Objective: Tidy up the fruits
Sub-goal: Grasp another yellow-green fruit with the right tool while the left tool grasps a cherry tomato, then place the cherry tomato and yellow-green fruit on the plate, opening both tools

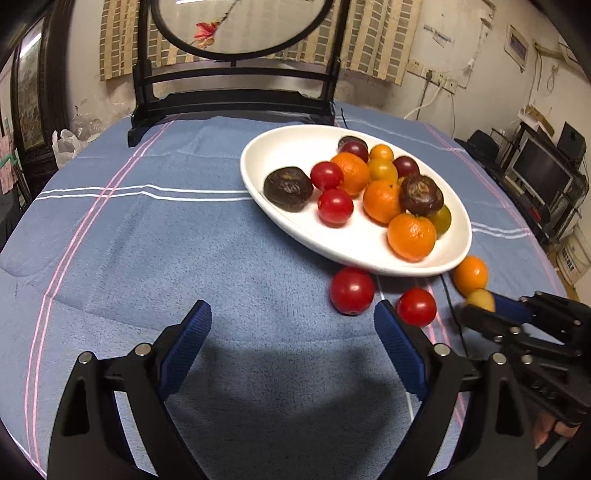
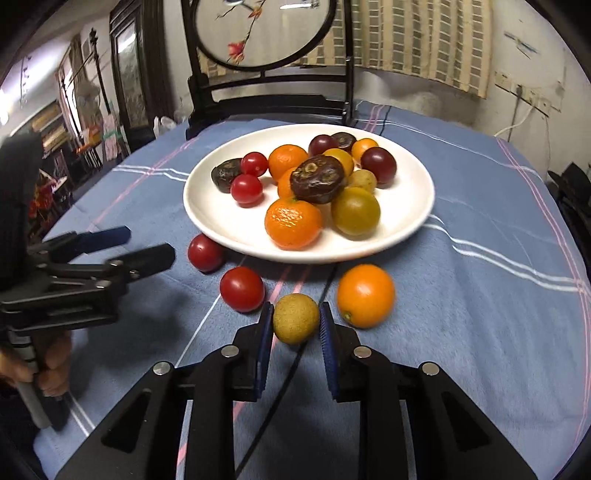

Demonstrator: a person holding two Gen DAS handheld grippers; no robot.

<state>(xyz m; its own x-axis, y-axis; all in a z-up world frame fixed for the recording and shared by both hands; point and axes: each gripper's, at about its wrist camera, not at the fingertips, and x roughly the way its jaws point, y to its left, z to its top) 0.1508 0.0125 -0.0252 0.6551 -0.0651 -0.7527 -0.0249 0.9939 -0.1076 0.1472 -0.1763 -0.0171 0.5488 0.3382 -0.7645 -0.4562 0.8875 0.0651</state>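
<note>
A white plate holds several fruits: oranges, red tomatoes, dark purple ones and brown ones. It also shows in the left wrist view. On the blue cloth in front of it lie two red tomatoes and a small orange. My right gripper is shut on a small yellow-brown fruit, low over the cloth. It appears in the left wrist view with the fruit. My left gripper is open and empty, just left of the loose tomatoes.
A dark wooden stand with a round painted screen stands at the table's far edge behind the plate. A thin black cable runs across the cloth under my right gripper. The blue striped cloth covers the round table.
</note>
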